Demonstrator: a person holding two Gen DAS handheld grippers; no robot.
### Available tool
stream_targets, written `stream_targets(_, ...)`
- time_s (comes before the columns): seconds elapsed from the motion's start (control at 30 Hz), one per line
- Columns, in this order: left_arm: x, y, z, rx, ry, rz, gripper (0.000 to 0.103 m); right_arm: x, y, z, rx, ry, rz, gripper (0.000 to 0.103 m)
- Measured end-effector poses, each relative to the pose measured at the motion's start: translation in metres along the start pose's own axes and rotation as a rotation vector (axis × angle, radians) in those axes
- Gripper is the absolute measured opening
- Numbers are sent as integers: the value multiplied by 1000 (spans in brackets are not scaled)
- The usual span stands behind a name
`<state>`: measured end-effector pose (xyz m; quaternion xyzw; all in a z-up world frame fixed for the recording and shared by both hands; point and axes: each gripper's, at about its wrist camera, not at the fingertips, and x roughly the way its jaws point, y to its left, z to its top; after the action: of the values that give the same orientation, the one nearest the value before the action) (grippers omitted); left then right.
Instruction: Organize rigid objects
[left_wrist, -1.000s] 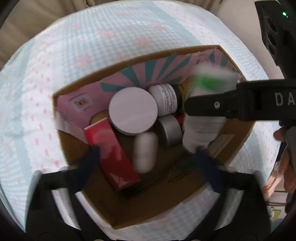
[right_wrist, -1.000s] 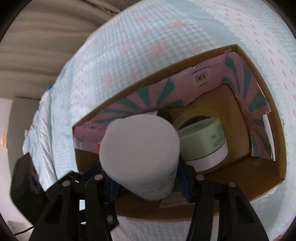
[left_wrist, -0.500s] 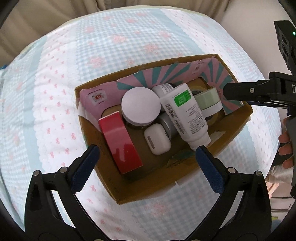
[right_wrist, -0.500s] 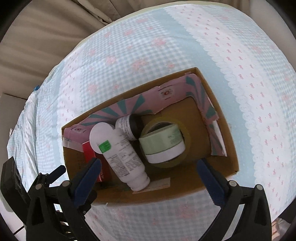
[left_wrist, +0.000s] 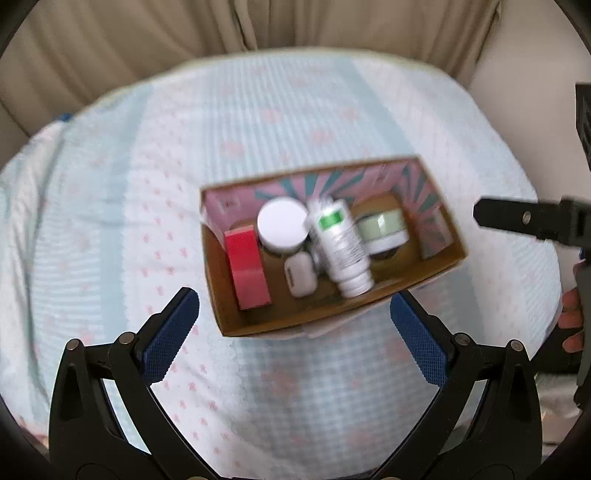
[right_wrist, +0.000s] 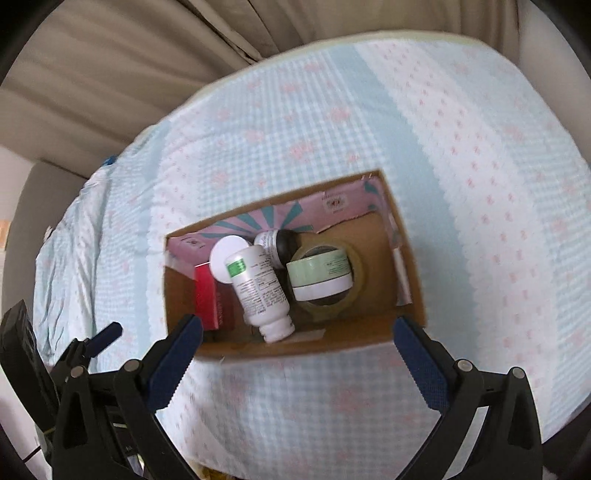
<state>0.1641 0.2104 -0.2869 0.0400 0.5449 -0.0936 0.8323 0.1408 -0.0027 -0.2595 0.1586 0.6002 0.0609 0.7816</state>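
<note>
A home, most likely a bedroom. A bed (right_wrist: 461, 155) fills both views, spread with a pale blue gingham sheet printed with small pink bows. Beige curtains (left_wrist: 147, 44) hang in folds just behind it. On the sheet sits a reused cardboard box (right_wrist: 369, 334) of toiletry bottles and jars.

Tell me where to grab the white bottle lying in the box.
Grip the white bottle across its body, coming from above with the fingers on its long sides. It lies tilted on other items, and the neighbouring jar crowds one side.
</note>
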Motion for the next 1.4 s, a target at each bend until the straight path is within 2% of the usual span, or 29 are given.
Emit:
stream_targets(0.2, -102, -30, 17, -101, -163, 84, 103, -86, -4, 1, -109, -90, -18, 103)
stream_targets(0.3, -154, -46, 27, -164, -260, 78, 103, -142, -2, 3, -212, -168, -60, 103)
stream_targets(0.5, -234, -80, 31, -179, -428, 75, 103, -238, -1, -4, -299, -355, -108, 103)
stream_targets(0.63, -269, -103, 27, -149, -514, 112, 103, -283, 1, -15, -312, -472, -130, 103)
stream_targets(0.8, -294, -121, 19, -126, -595, 131, 103, -318, -6, -35, -298, -577, -152, 103)
stream_targets(0.93, -305, -129, 11, -126, -623, 114, 103, -327, -10, -49, -295, -627, -194, 103)
stream_targets(1.1, -312, -139, 7, -114, -646, 113, 103, -334, -18, -57, -299, -663, -224, 103)
stream_targets(1.4, -312, -150, 4, -92, -660, 115, 103, -347, -26, -62, -276, -683, -230, 103)
